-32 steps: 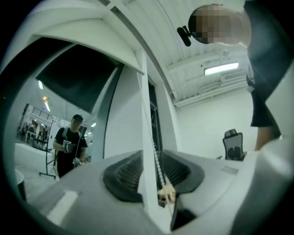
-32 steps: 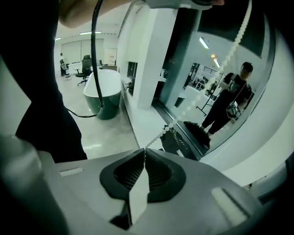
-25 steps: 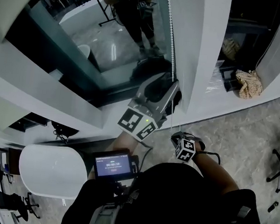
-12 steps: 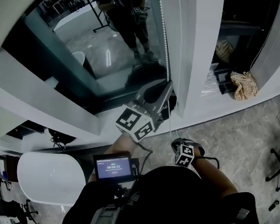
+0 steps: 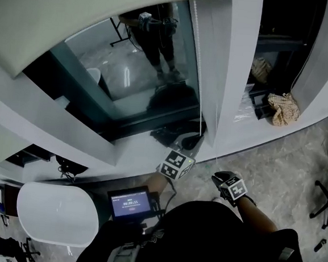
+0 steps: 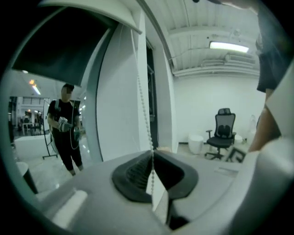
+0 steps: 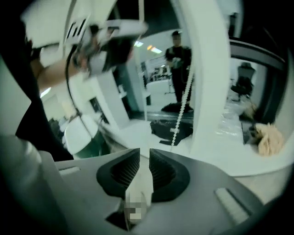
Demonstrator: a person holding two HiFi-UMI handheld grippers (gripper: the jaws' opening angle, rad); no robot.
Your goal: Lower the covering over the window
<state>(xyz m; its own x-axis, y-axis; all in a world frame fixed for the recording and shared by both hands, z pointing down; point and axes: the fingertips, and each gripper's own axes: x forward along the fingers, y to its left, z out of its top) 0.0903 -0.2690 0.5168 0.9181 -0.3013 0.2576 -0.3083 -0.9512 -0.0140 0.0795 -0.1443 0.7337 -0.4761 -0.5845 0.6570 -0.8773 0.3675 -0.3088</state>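
Note:
A pale roller blind [image 5: 77,17] covers the upper left of the window glass [image 5: 135,68]. Its white bead chain [image 5: 198,73] hangs down the right side of the window frame. My left gripper [image 5: 194,138] is low by the sill, shut on the bead chain [image 6: 143,105], which runs straight down into the closed jaws of the left gripper [image 6: 152,157]. My right gripper [image 5: 221,176] is lower and to the right, off the chain. In the right gripper view, the right gripper [image 7: 144,158] has just been opening; a narrow gap shows with nothing in it, and the chain [image 7: 183,108] hangs ahead.
A white window sill [image 5: 145,149] runs below the glass. A crumpled cloth [image 5: 283,106] lies on a ledge at right, with an office chair [image 5: 326,196] beyond. A white rounded table [image 5: 60,212] stands lower left. A small lit screen [image 5: 129,203] sits at my chest.
My left gripper has dropped with the chain from mid-window to the sill, and the blind's lower edge has come down. My right gripper has shifted right and rolled.

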